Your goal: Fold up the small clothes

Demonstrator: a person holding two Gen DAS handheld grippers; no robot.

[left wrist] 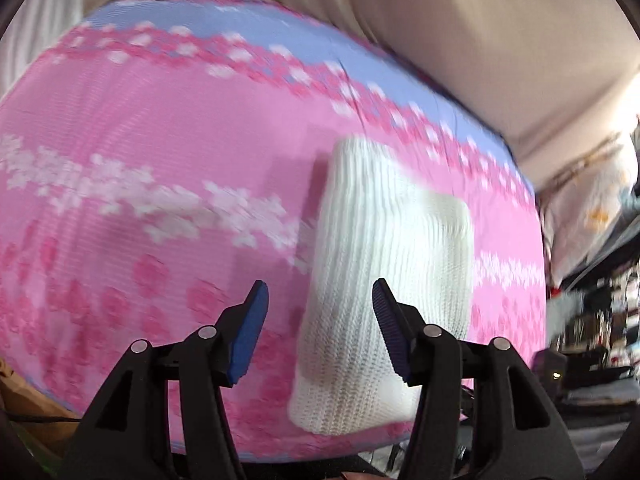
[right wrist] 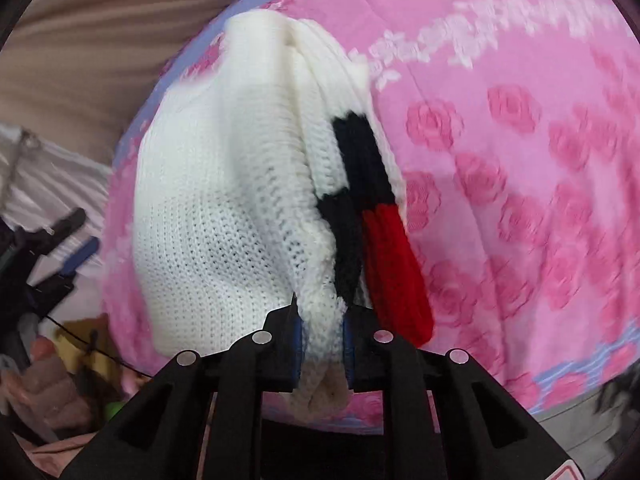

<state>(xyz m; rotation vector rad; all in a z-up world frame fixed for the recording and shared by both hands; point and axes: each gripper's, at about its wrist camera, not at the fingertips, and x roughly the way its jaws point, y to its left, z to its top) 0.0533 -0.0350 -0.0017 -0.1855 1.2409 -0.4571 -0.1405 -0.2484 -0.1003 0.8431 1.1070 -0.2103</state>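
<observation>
A small white knitted garment (left wrist: 384,280) lies folded on the pink flowered cover (left wrist: 140,140). My left gripper (left wrist: 320,300) hovers above its near left edge, open, with nothing between the blue pads. In the right wrist view the same white knit (right wrist: 224,200) shows black and red bands (right wrist: 384,240) along its right side. My right gripper (right wrist: 322,320) is shut on a bunched fold of the white knit, which rises from the cover into the pads. The left gripper (right wrist: 68,248) shows at the far left of that view.
The pink cover (right wrist: 520,160) has a pale blue border (left wrist: 240,32). A beige curtain (left wrist: 480,40) hangs behind it. Cluttered bedding and bags (left wrist: 592,208) lie past the right edge. A person's hand (right wrist: 52,384) and a dark cable sit at the lower left.
</observation>
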